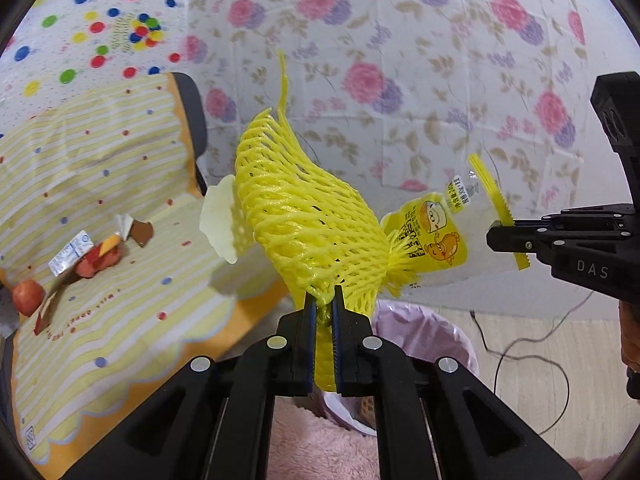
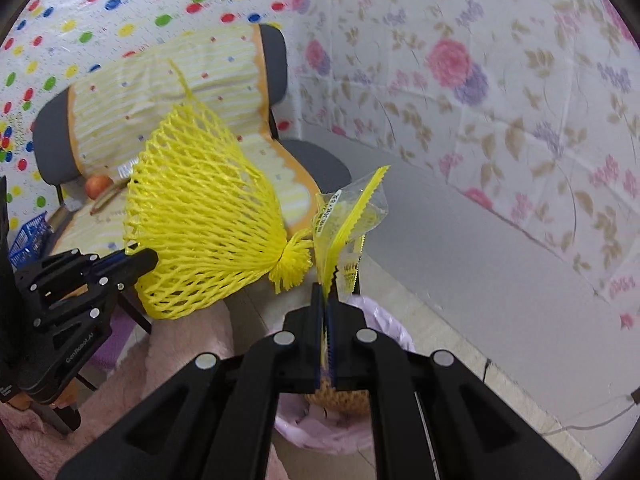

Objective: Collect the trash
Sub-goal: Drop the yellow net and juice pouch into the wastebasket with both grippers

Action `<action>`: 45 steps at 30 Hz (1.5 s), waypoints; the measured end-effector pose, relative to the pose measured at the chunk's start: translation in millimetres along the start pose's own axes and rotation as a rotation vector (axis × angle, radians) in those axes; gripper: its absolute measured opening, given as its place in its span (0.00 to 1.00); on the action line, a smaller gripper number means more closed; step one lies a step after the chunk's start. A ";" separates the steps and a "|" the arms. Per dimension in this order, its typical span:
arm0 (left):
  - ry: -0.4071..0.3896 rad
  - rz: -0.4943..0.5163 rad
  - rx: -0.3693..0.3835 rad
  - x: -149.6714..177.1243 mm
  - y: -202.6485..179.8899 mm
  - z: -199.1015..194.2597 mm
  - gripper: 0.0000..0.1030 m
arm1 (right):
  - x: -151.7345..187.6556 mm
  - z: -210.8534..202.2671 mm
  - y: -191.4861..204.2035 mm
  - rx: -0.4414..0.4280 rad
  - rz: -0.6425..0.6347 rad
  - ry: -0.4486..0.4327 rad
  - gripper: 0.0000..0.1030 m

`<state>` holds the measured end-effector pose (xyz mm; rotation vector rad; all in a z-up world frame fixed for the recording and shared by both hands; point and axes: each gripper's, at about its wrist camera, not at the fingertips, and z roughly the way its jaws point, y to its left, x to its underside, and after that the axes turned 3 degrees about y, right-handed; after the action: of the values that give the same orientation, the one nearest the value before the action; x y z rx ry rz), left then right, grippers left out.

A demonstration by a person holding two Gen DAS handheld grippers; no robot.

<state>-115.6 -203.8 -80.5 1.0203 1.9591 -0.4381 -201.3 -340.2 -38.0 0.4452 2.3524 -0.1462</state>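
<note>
At the bottom centre of the left wrist view, the left tool (image 1: 324, 300) was clamped on a yellow foam net (image 1: 304, 216). At the right edge, the right tool (image 1: 494, 236) pinched a yellow-printed clear wrapper (image 1: 436, 232). A pink-lined trash bin (image 1: 436, 336) sat below both. More litter (image 1: 92, 256) lay on the chair (image 1: 120, 320) at left.

Black tool (image 1: 323, 300) (silver screws, "DAS")
</note>
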 end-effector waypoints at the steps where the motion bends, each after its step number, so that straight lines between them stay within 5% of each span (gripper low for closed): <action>1: 0.017 0.014 0.005 3.0 -4.6 5.3 0.07 | 5.9 6.4 -2.9 0.002 0.011 0.026 0.03; 13: 0.158 0.017 0.102 8.7 -15.2 62.6 0.12 | 25.8 42.8 -22.8 0.019 0.083 0.130 0.07; 16: 0.175 -0.007 0.124 7.6 -14.0 73.7 0.26 | 23.3 47.1 -29.0 0.030 0.101 0.116 0.27; 19: 0.180 -0.030 0.154 6.5 -11.9 79.2 0.43 | 19.7 44.9 -31.7 0.035 0.103 0.098 0.30; 22: 0.174 -0.052 0.163 5.0 -7.1 77.0 0.45 | 13.9 37.3 -32.4 0.051 0.097 0.070 0.30; 45: 0.090 -0.239 -0.081 -0.7 98.5 8.5 0.60 | -35.3 41.4 23.3 -0.040 -0.012 0.006 0.39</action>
<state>-32.7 -150.0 -77.3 0.7697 2.1720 -0.4459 -142.5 -337.7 -43.6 0.4131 2.3600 -0.1027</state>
